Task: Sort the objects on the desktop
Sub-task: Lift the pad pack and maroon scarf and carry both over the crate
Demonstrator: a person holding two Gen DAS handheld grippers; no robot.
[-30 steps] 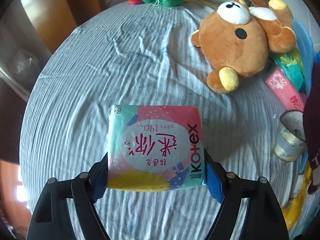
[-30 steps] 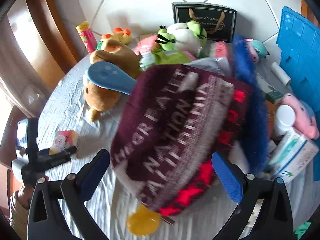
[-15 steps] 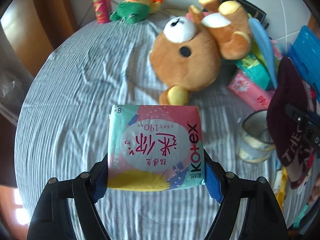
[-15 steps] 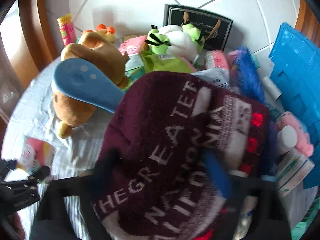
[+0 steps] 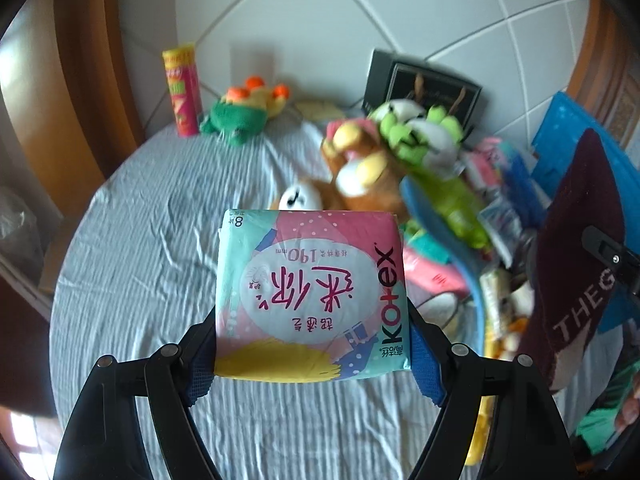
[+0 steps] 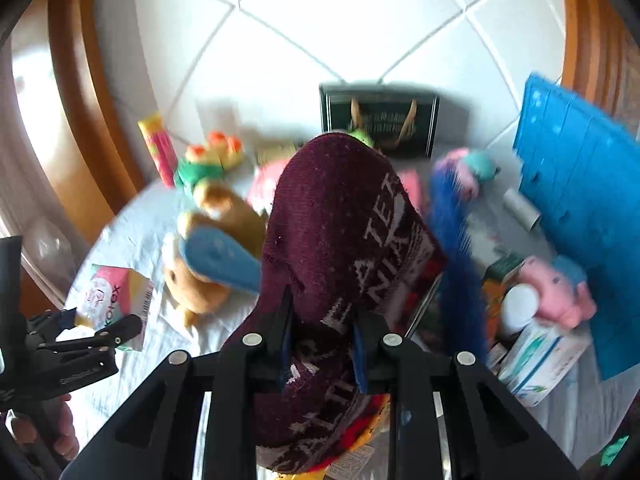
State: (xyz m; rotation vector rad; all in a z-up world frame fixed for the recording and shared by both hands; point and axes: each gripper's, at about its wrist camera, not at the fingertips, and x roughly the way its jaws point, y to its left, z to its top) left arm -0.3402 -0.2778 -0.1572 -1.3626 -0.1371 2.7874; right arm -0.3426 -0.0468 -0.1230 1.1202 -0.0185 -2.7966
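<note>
My left gripper (image 5: 312, 344) is shut on a pink and teal Kotex pad pack (image 5: 312, 292), held in the air above the grey-striped tablecloth (image 5: 152, 248). The pack and left gripper also show in the right wrist view (image 6: 114, 300). My right gripper (image 6: 322, 344) is shut on a maroon knit hat (image 6: 340, 232) with white lettering, lifted off the table. The hat also shows at the right of the left wrist view (image 5: 580, 248).
A brown teddy bear (image 5: 360, 176), a green frog plush (image 5: 420, 136), a green turtle plush (image 5: 240, 116) and a snack tube (image 5: 182, 88) lie on the table. A dark box (image 6: 380, 120), a blue crate (image 6: 580, 208), a pink pig plush (image 6: 560, 292) and cartons crowd the right.
My right gripper has shut on the maroon hat and lifted it. Both grippers have risen and tilted up toward the wall; the left still holds the pad pack.
</note>
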